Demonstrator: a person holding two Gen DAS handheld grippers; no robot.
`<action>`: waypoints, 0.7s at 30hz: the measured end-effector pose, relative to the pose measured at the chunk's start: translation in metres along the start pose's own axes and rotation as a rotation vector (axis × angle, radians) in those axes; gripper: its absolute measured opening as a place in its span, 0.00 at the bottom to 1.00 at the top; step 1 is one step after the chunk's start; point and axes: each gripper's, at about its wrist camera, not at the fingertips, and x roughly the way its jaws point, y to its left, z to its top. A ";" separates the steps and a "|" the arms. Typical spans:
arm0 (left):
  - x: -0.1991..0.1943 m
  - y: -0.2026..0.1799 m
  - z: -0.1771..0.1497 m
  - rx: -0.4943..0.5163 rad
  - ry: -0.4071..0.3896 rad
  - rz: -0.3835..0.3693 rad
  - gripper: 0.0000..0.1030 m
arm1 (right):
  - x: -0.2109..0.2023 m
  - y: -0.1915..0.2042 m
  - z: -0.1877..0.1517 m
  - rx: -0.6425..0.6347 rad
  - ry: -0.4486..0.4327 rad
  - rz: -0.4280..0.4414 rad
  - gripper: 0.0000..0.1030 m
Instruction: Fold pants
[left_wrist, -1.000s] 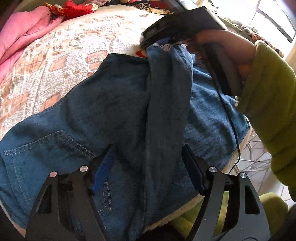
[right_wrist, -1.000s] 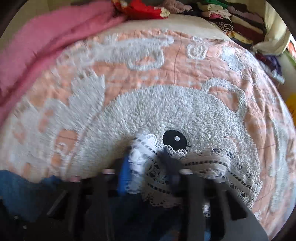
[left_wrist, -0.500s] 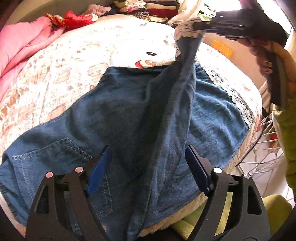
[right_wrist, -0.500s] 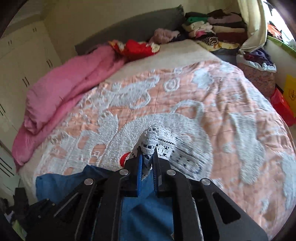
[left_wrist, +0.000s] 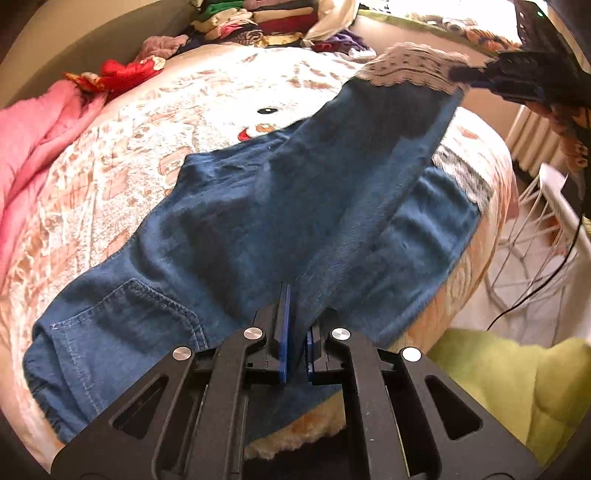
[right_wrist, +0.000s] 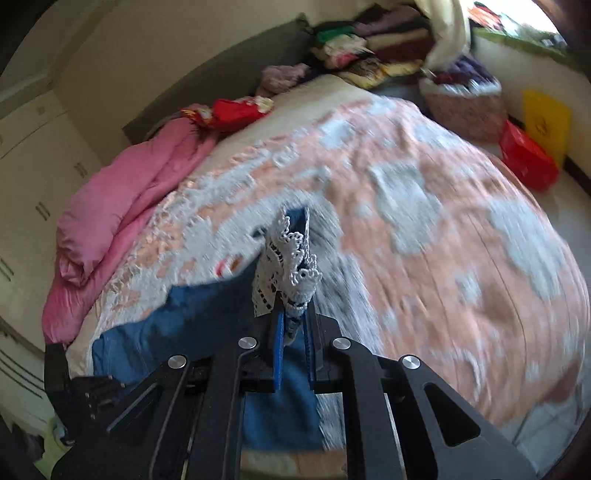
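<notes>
The bed carries the pants, which lie spread across its near corner, waist and back pocket at the lower left of the left wrist view. One leg is lifted off the rest and stretched in the air from near edge to upper right, while the other leg lies flat below it.

The step in hand looks like the lengthwise fold: bringing the raised leg over onto the flat one. The right gripper has its jaws clenched on the lace cuff of the raised leg. The left gripper has its jaws clamped on a denim fold near the crotch end of that leg.

With both ends held, the next move calls for carrying the taut leg sideways over the flat one and lowering it so cuffs and side seams line up, keeping tension so no wrinkle is trapped.
</notes>
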 end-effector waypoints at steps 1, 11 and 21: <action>0.001 -0.002 -0.002 0.011 0.006 0.003 0.01 | -0.001 -0.005 -0.006 0.013 0.010 -0.004 0.08; 0.007 -0.015 -0.015 0.049 0.057 0.037 0.01 | 0.004 -0.046 -0.065 0.124 0.120 0.005 0.11; 0.003 -0.020 -0.025 0.052 0.079 0.028 0.01 | 0.006 -0.052 -0.074 0.119 0.151 0.013 0.10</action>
